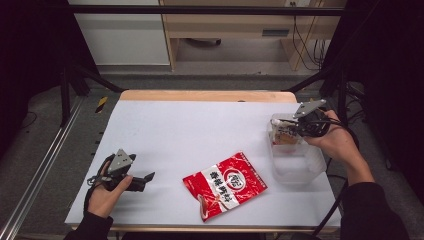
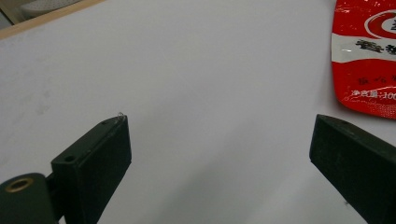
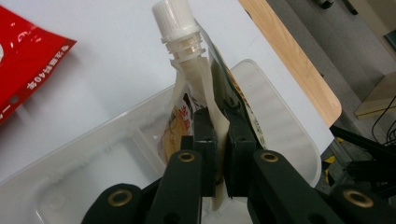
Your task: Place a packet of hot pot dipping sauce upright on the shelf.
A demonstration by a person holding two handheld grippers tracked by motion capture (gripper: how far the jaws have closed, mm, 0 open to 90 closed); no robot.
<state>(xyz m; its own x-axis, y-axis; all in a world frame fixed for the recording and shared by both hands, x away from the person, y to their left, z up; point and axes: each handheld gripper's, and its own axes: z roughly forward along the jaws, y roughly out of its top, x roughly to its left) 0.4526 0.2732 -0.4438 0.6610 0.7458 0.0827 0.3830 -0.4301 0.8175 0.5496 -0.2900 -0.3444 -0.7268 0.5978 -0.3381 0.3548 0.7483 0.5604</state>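
My right gripper (image 3: 217, 126) is shut on a spouted pouch (image 3: 194, 88) with a white screw cap, pinching its edge. The pouch (image 1: 284, 134) hangs over the far end of a clear plastic container (image 1: 296, 162) at the table's right side; its lower part sits inside the container (image 3: 107, 154). A red snack bag (image 1: 225, 184) with white lettering lies flat near the front middle of the table. My left gripper (image 1: 149, 176) rests low at the front left, open, with bare table between its jaws (image 2: 219, 140). The red bag's corner (image 2: 364, 56) shows at the upper right of the left gripper view.
The white table sheet (image 1: 200, 130) has a wooden far edge (image 1: 205, 95). Black frame posts stand at both sides, and cables trail off the right edge by the person's sleeve (image 1: 370, 210).
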